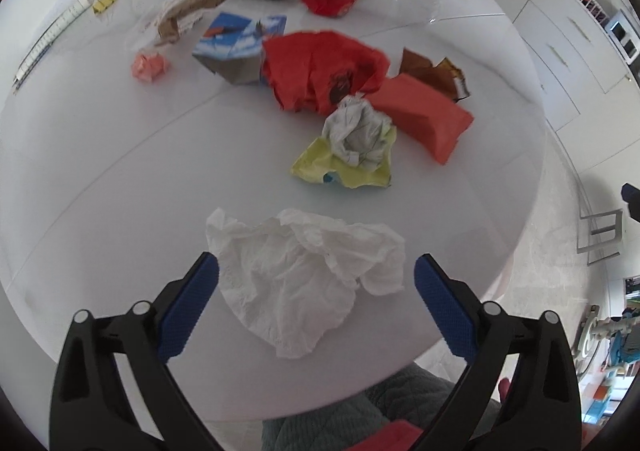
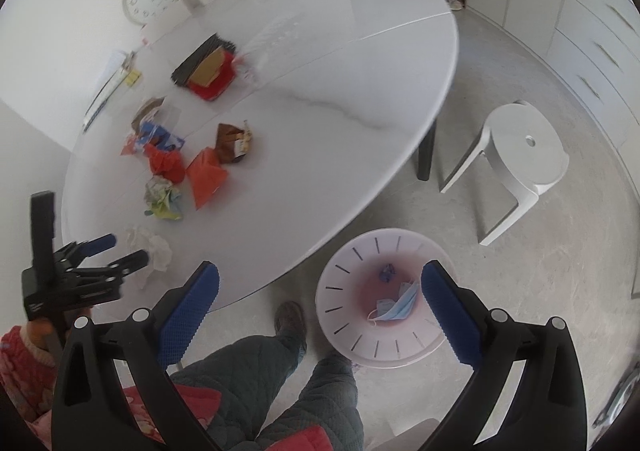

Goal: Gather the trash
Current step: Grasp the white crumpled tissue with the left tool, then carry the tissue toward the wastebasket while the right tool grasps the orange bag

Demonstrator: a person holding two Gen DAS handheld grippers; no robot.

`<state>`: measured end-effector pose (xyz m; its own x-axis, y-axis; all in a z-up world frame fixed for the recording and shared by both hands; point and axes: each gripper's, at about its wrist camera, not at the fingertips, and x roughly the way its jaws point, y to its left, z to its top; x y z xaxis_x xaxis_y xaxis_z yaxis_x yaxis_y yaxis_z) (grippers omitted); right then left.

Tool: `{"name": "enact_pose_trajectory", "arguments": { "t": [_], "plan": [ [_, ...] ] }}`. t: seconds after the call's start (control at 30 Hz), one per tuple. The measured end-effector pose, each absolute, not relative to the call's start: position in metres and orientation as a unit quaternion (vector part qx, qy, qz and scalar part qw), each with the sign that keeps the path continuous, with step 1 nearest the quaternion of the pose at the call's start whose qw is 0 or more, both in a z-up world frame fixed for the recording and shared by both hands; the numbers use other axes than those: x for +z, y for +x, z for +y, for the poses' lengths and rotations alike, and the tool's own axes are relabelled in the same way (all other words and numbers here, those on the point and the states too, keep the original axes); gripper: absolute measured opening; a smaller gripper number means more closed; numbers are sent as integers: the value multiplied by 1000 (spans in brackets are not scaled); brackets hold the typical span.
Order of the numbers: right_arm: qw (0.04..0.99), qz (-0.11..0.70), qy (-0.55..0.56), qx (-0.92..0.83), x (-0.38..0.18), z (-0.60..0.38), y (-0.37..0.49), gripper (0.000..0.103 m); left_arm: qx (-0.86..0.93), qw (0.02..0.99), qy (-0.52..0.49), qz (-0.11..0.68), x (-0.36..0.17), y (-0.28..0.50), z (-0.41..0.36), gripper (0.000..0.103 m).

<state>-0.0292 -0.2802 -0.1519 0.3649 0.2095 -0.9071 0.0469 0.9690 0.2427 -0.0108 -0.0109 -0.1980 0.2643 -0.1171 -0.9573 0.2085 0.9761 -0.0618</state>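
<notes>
— What lies before your left gripper (image 1: pixel 316 283)?
— A crumpled white tissue (image 1: pixel 304 275), soft and creased, on the glossy table (image 1: pixel 120 191) between my wide-spread fingers, untouched.
— And the right gripper (image 2: pixel 320 291)?
— Spread wide, holding nothing, above the round slotted bin (image 2: pixel 340 291).

Bright, even daylight, soft faint shadows, pale glare streaks on the glossy white table (image 2: pixel 320 63), strong fisheye bending and dark vignette at the corners, slight motion blur on the far clutter ahead of both tools.
</notes>
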Motion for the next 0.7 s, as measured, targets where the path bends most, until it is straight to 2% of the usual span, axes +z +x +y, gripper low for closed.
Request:
{"name": "enact_pose_trajectory", "arguments": {
  "t": [0.03, 0.1, 0.17, 0.2, 0.27, 0.33, 0.43, 0.47, 0.5, 0.7],
  "plan": [
    [818, 562, 107, 53, -151, -275, -27, 100, -101, 794, 39, 598, -201, -10, -11, 93],
    [819, 562, 99, 56, -150, -268, -23, 100, -95, 792, 43, 602, -208, -9, -12, 82],
    [821, 559, 95, 63, -147, -260, -19, 100, -93, 788, 43, 606, -214, -7, -10, 78],
    [821, 559, 93, 65, -147, -258, -16, 100, -89, 788, 45, 608, -217, -7, -9, 71],
    [822, 558, 92, 68, -147, -251, -10, 100, -81, 793, 55, 602, -218, -7, -11, 68],
    [822, 557, 93, 72, -146, -245, -7, 100, -85, 794, 60, 599, -217, -7, -13, 61],
    [823, 555, 90, 82, -146, -235, -3, 100, -85, 794, 58, 600, -215, -3, -10, 35],
    [823, 554, 87, 85, -146, -231, 0, 100, -84, 791, 53, 603, -214, 0, -8, 21],
    [824, 553, 84, 87, -146, -227, 2, 100, -85, 789, 47, 607, -214, 3, -5, 15],
    [828, 543, 69, 118, -154, -199, 20, 98, -96, 797, 50, 594, -187, 7, 4, 12]
  ]
}}
